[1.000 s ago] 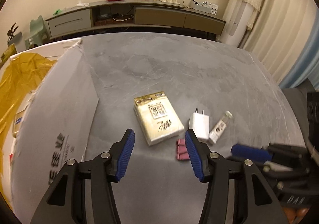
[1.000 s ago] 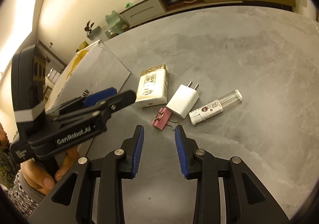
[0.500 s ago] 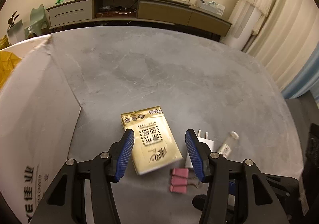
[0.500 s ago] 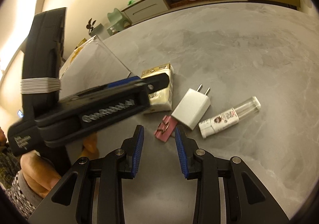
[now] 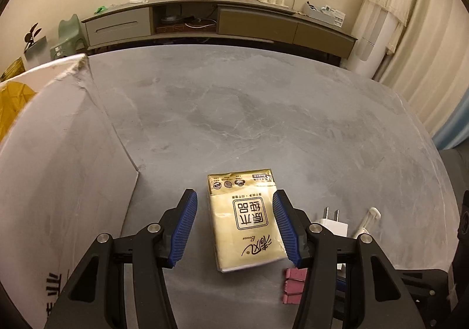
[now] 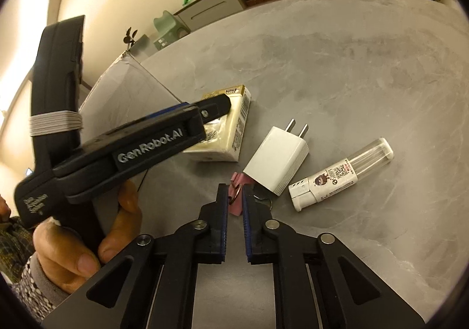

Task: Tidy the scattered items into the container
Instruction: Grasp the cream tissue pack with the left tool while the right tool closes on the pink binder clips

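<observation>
A gold tissue pack [image 5: 244, 220] lies flat on the grey table, and my left gripper [image 5: 234, 203] stands open astride it, one finger on each side. To the pack's right are a white plug charger [image 6: 277, 159], a white capped tube [image 6: 340, 175] and a pink binder clip [image 6: 236, 207]. My right gripper [image 6: 234, 197] is low over the clip, its fingers narrowed onto the clip's wire handle and pink body. The white cardboard box [image 5: 58, 168] stands at the left with its flap up.
A yellow bag [image 5: 11, 103] shows inside the box. A hand [image 6: 73, 241] holds the left gripper's handle close beside my right gripper. Bare grey tabletop [image 5: 249, 112] stretches beyond the items; a low cabinet [image 5: 219, 24] runs along the far wall.
My left gripper moved forward until its open fingers straddle the tissue pack. My right gripper advanced to the pink binder clip and its fingers narrowed around it.
</observation>
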The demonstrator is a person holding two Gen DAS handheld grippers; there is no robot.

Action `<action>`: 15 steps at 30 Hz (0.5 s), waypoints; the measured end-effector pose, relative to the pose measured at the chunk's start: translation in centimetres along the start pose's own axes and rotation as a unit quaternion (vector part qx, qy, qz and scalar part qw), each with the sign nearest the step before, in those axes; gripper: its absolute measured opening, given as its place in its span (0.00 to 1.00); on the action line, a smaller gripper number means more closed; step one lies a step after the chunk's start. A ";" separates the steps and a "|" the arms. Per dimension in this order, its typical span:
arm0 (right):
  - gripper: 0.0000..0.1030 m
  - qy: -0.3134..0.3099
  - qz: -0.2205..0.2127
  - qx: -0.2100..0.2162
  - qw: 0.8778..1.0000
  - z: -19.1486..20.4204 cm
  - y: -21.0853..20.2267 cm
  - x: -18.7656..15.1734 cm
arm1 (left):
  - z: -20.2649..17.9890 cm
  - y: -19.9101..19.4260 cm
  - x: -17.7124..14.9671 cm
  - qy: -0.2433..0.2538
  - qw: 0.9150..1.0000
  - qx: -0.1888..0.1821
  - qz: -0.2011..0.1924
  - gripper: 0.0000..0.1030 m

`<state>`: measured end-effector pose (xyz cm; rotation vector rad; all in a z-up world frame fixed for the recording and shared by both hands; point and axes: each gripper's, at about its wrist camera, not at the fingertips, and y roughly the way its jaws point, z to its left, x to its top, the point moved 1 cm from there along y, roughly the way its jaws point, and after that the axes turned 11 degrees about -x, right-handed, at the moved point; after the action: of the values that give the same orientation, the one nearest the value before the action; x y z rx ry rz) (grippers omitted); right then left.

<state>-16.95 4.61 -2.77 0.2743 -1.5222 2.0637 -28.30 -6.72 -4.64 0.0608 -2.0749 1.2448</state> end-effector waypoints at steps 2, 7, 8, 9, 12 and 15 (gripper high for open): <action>0.10 0.001 -0.001 0.002 1.000 -0.2 -0.2 -0.1 | -0.1 0.4 -0.1 0.003 1.000 -0.003 0.004 0.54; 0.13 0.002 -0.001 0.001 1.000 0.0 0.0 -0.4 | -0.6 0.6 -0.2 0.020 1.000 0.002 0.001 0.56; 0.13 0.001 -0.001 0.001 1.000 0.1 0.0 -0.5 | -0.7 0.6 -0.3 0.020 1.000 0.001 0.000 0.56; 0.13 0.000 0.000 0.001 1.000 0.2 0.0 -0.4 | -0.7 0.6 -0.3 0.023 1.000 -0.001 0.000 0.56; 0.09 -0.004 0.004 -0.001 1.000 0.4 0.1 -0.6 | -0.9 1.0 -0.6 0.033 0.999 -0.001 0.008 0.57; 0.06 -0.007 0.007 0.000 1.000 0.9 -0.2 -0.9 | -1.0 1.5 -0.9 0.038 0.999 0.008 0.024 0.52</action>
<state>-16.27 3.52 -2.68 0.2807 -1.5372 2.0756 -27.66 -5.43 -6.07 -0.0278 -2.0124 1.2737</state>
